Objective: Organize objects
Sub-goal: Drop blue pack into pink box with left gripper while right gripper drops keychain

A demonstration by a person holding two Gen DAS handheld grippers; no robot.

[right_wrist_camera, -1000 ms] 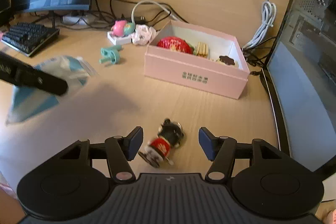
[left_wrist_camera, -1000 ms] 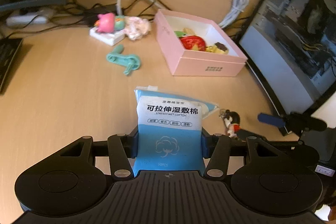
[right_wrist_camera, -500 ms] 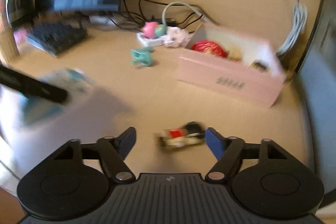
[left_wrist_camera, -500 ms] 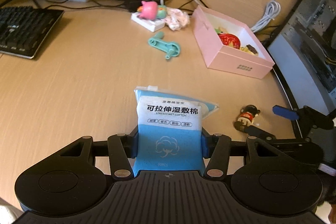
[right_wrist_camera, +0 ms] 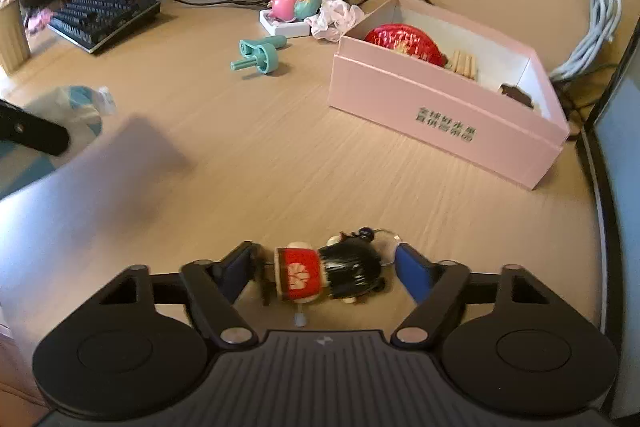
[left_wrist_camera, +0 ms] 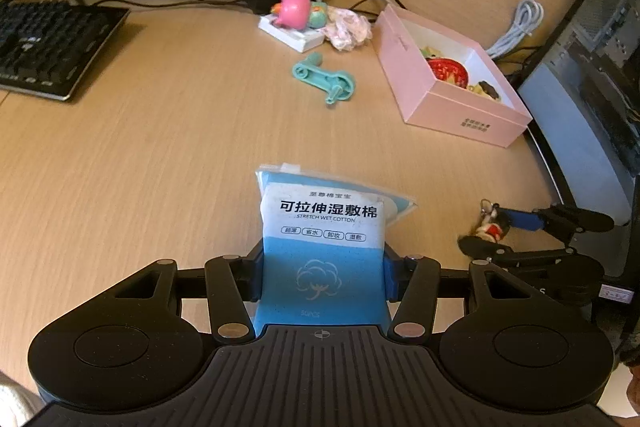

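Note:
My left gripper (left_wrist_camera: 322, 267) is shut on a blue and white pack of cotton pads (left_wrist_camera: 324, 227), held upright above the wooden desk. To its right a small doll with black hair and a red body (right_wrist_camera: 332, 275) lies on its side on the desk. My right gripper (right_wrist_camera: 326, 259) straddles the doll and its jaws are closing, with a small gap left at each pad. In the left wrist view the doll (left_wrist_camera: 490, 227) shows between those fingers. An open pink box (right_wrist_camera: 440, 115) stands farther back and holds a red strawberry-like toy and small snacks.
A teal plastic toy (left_wrist_camera: 324, 81), a pink toy on a white base (left_wrist_camera: 294, 15) and a crumpled cloth (left_wrist_camera: 348, 29) lie behind the pack. A keyboard (left_wrist_camera: 48, 47) is at the far left, a monitor (left_wrist_camera: 592, 87) stands at the right, and cables run along the back.
My right gripper has sunk over the doll, which now lies sideways between its jaws. My left gripper has drawn back from the pink box with the pack still in it.

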